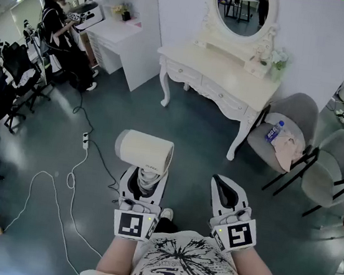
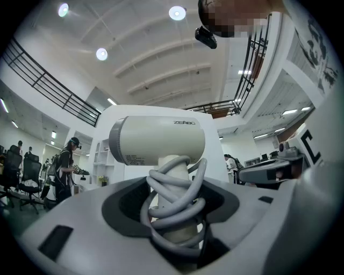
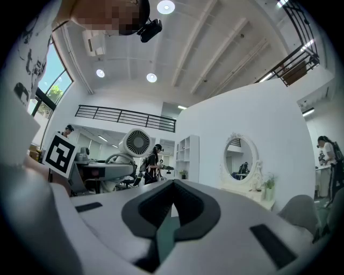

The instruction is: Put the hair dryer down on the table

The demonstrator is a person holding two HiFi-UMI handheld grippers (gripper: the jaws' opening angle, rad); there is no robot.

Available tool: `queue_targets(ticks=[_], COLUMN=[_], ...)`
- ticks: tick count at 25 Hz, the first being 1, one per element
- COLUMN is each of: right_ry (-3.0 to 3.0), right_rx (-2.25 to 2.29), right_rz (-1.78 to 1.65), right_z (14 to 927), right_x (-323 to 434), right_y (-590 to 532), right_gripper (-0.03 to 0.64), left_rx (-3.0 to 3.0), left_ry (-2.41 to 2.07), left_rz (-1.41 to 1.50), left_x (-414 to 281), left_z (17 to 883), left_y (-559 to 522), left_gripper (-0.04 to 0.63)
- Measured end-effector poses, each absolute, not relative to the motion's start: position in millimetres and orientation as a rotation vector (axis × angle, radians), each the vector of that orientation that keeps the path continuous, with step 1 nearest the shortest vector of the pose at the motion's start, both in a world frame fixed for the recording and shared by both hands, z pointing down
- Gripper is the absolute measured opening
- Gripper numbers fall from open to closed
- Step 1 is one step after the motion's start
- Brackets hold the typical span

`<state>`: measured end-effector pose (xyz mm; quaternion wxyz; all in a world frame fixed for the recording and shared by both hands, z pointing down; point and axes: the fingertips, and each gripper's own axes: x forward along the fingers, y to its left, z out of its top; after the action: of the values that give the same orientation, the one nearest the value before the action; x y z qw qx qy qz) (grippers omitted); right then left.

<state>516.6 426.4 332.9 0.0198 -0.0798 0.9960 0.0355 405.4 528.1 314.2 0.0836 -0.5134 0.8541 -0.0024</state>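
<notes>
Head view, looking steeply down over a dark floor: a white vanity desk with an oval mirror stands ahead, well apart from both grippers. Beside it, a grey chair is the only holder of loose things, with a water bottle and a pale cloth lying on its seat. A small potted plant sits at the desk's right end.

The cream hair dryer is up in the air above the floor, barrel roughly level, in the left gripper. Its fingers pinch the handle, which has the grey cord wound round it. The right gripper carries nothing, its fingers pressed together.

The task seems to be at the carrying step, with nothing set down yet. The next move likely calls for walking up to the desk and lowering the dryer onto bare top clear of the plant, then spreading the fingers.
</notes>
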Motion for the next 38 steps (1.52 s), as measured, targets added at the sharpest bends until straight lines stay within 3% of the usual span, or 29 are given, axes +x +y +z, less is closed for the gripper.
queue_targets(ticks=[22, 29, 38], right_ry=[3.142, 3.15, 3.136], right_rx=[-0.318, -0.375, -0.477], right_rz=[-0.022, -0.016, -0.016], right_z=[373, 375, 370], right_x=[505, 450, 325], right_y=[394, 366, 333], right_gripper=[0.018, 0.018, 0.018], left_rx=[-1.602, -1.676, -1.74], left_ry=[2.597, 2.542, 2.452], left_rz=[0.008, -0.001, -0.043], left_x=[397, 343, 214], left_z=[350, 346, 338], left_y=[508, 475, 441], left_gripper=[0.253, 0.253, 0.253])
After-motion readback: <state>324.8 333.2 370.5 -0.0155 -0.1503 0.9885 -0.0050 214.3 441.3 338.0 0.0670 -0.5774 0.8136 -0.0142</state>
